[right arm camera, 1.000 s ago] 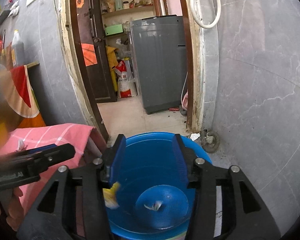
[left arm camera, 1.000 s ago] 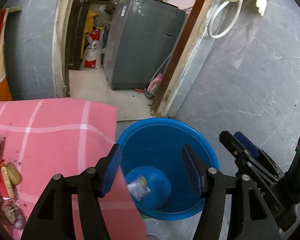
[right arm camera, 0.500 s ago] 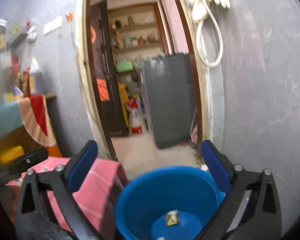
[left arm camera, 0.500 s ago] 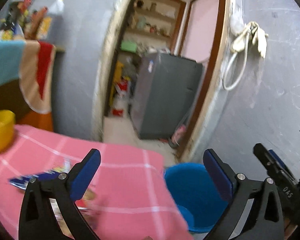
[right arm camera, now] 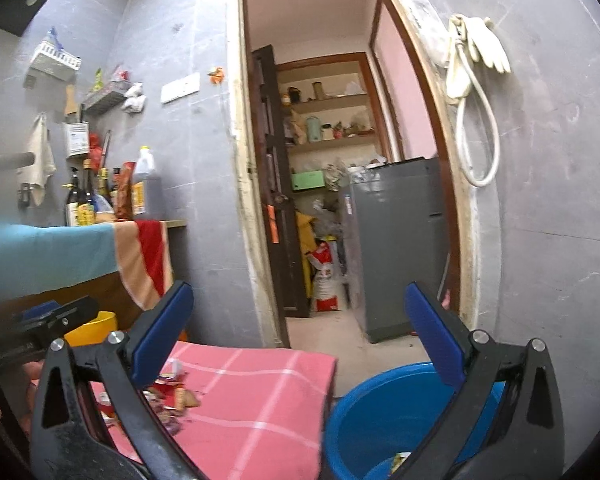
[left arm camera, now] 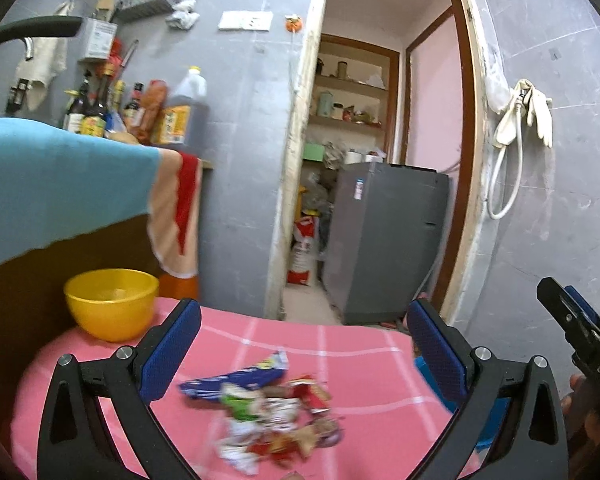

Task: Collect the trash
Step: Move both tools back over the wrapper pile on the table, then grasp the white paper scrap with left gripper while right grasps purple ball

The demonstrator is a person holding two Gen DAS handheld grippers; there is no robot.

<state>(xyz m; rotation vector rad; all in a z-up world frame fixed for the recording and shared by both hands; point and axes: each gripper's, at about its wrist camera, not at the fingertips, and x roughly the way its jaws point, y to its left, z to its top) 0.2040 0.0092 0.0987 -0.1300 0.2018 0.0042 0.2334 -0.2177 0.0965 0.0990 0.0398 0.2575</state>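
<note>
A pile of crumpled snack wrappers [left arm camera: 268,412] lies on the pink checked tablecloth [left arm camera: 360,376], just below and ahead of my left gripper [left arm camera: 303,320], which is open and holds nothing. My right gripper [right arm camera: 299,300] is also open and holds nothing; it sits above the near rim of the blue bucket [right arm camera: 380,412], on the floor right of the table. A scrap of wrapper [right arm camera: 400,460] shows in the bucket's bottom. The same wrappers [right arm camera: 172,396] appear behind the right gripper's left finger. The right gripper's tip [left arm camera: 572,332] shows at the left wrist view's right edge.
A yellow bowl [left arm camera: 112,304] stands at the table's far left corner. Behind it a towel-draped counter [left arm camera: 60,184] carries bottles. Straight ahead an open doorway leads to a grey appliance [left arm camera: 384,240]. A hose and gloves [right arm camera: 472,80] hang on the grey wall at right.
Both grippers went from half closed to wide open, dropping wrappers into the bucket. Both rose and tilted up; the left swung left from the bucket to the table's trash pile.
</note>
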